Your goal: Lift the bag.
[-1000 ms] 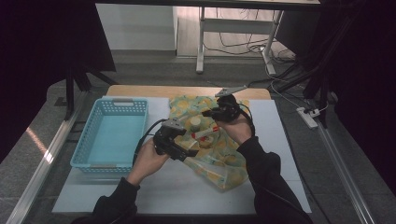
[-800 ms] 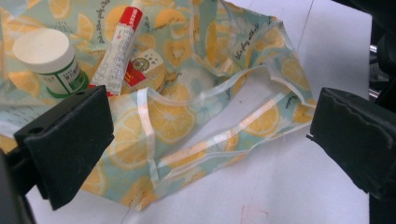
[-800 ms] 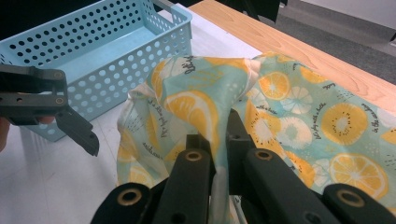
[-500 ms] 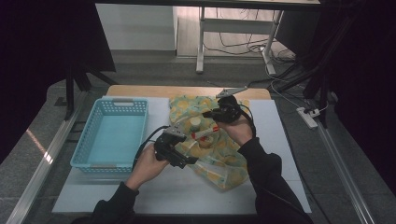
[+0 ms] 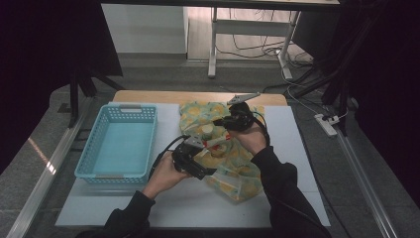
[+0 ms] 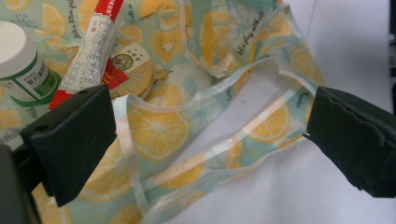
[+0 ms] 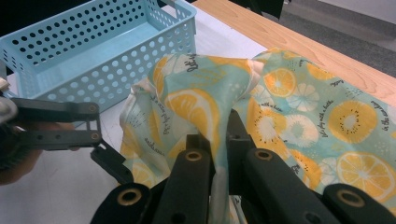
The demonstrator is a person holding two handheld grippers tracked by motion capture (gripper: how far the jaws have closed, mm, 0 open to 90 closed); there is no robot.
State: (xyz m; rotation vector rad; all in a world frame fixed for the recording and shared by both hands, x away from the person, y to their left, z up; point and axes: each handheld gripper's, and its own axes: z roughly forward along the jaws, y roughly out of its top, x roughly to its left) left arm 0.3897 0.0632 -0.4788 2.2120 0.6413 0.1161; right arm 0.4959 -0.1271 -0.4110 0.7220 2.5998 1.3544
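The left tool (image 5: 200, 171) has been brought down and toward the near edge of the bag (image 5: 225, 148) since a second ago, and its jaws are spread wide around the bag's open mouth, nothing pinched. The right tool (image 5: 224, 122) is kept in place, pressed together on a raised fold of the fruit-print bag. The bag is spread on the white counter (image 5: 297, 163), just right of the blue basket (image 5: 121, 141). A white bottle (image 6: 21, 63) and a red-and-white tube (image 6: 93, 44) are seen lying on the bag.
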